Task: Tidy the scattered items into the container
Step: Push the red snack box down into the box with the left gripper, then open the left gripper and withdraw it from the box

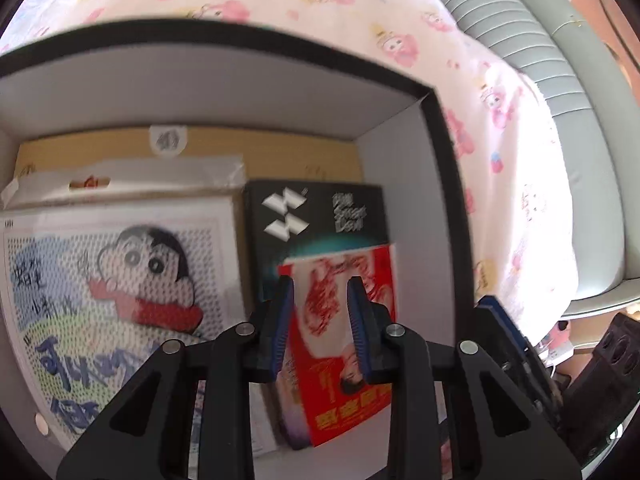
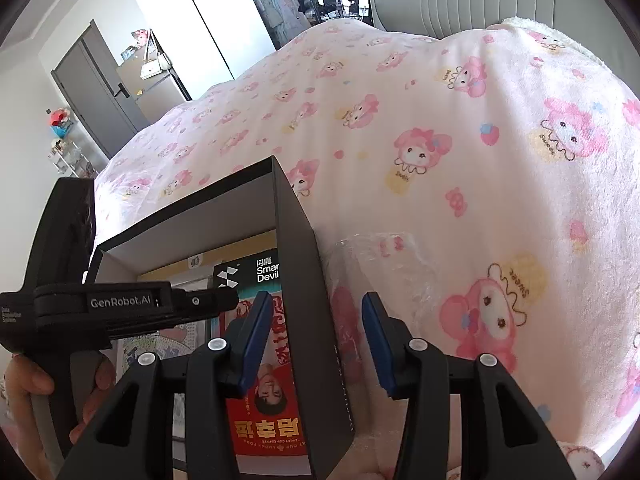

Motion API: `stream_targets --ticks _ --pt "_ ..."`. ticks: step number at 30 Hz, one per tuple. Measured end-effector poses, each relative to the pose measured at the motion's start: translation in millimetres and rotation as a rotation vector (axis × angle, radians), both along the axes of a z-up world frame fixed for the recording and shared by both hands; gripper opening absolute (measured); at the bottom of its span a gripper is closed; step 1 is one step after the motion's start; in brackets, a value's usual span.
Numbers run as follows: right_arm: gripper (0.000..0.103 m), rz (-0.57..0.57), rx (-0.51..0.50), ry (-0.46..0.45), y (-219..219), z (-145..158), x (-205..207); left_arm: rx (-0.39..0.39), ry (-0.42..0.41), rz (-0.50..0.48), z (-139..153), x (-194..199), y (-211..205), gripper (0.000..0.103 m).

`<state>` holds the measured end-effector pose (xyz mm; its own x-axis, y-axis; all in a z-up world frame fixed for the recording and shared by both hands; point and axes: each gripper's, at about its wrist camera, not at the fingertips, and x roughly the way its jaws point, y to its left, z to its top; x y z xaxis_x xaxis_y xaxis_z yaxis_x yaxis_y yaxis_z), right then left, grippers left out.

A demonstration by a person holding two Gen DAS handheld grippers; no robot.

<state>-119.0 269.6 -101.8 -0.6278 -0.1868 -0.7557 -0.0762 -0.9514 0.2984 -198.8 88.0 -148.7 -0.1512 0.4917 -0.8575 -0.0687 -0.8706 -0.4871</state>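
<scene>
A black box (image 1: pixel 436 128) with pale grey inner walls is seen on a bed covered by a pink cartoon blanket (image 2: pixel 460 128). In the left wrist view the box fills the middle and left of the frame. Inside it flat things are laid: a cartoon card (image 1: pixel 120 280) at lower left, a black carton (image 1: pixel 320 216) in the centre, and a red packet (image 1: pixel 340 360) partly over that carton.

The left gripper (image 1: pixel 320 308) is held over the red packet; its blue-padded fingers (image 1: pixel 282 320) are partly open and nothing is held between them. The right gripper (image 2: pixel 316 340) is placed at the lower centre of its view, astride the right wall of the box, with the fingers well open; it cannot be told whether the wall is touched. Nothing is gripped by it.

Just beside the box, on the blanket at middle right of the right wrist view, a clear plastic wrap (image 2: pixel 384 264) is seen. It is judged to be the item left outside. It is probably very light, soft, crinkly and somewhat slippery, so it should be pinched at a raised fold and not pressed flat, because the fleecy blanket below could be caught too. The cards and cartons look stiff, thin and glossy.
</scene>
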Motion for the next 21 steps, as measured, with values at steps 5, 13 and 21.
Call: stream_targets --ticks 5,13,21 --pt "0.042 0.022 0.018 -0.010 -6.3 -2.7 -0.8 0.058 0.005 0.018 -0.9 0.8 -5.8 0.034" --pt "0.042 0.034 0.015 -0.018 -9.6 -5.1 0.8 0.109 -0.056 0.013 -0.2 15.5 -18.7 0.035" --pt "0.043 0.063 0.052 -0.004 -12.3 7.4 14.7 0.038 0.196 -0.054 64.9 57.0 -16.8 0.038"
